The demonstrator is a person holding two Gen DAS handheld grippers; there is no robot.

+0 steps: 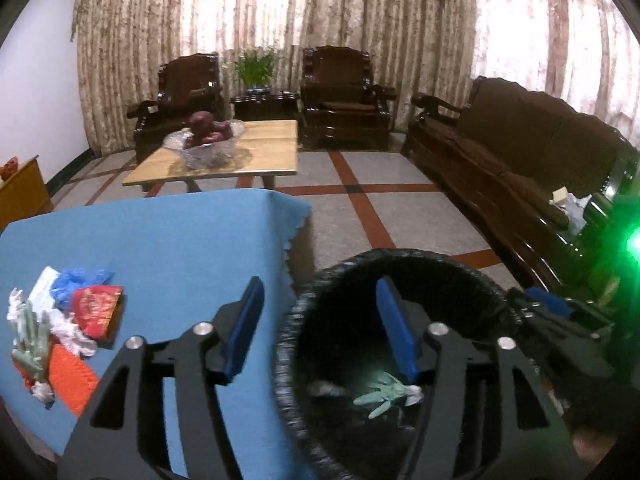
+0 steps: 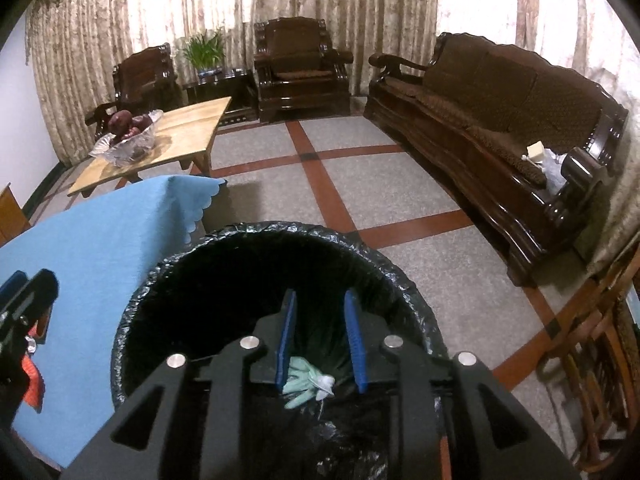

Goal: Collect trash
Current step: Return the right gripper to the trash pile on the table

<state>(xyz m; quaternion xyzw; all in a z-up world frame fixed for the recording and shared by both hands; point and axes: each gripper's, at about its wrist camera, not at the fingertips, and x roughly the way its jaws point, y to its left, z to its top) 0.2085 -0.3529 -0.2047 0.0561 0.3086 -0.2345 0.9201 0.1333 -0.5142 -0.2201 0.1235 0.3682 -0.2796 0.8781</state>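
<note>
Both tongs stand spread and empty over the black-lined bin: left tongs wide, right tongs narrower. One green glove lies inside. Farther left, on the blue tabletop, sits a trash pile.

Daylight glows through the pale patterned curtains, blowing them out; the room stays dim, a green flare glares at right — fisheye edges bend, slightly soft.

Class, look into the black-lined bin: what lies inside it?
Inside the bin lie a pale green glove and a white crumpled scrap. The deeper bottom is dark, partly covered by the tongs.
</note>
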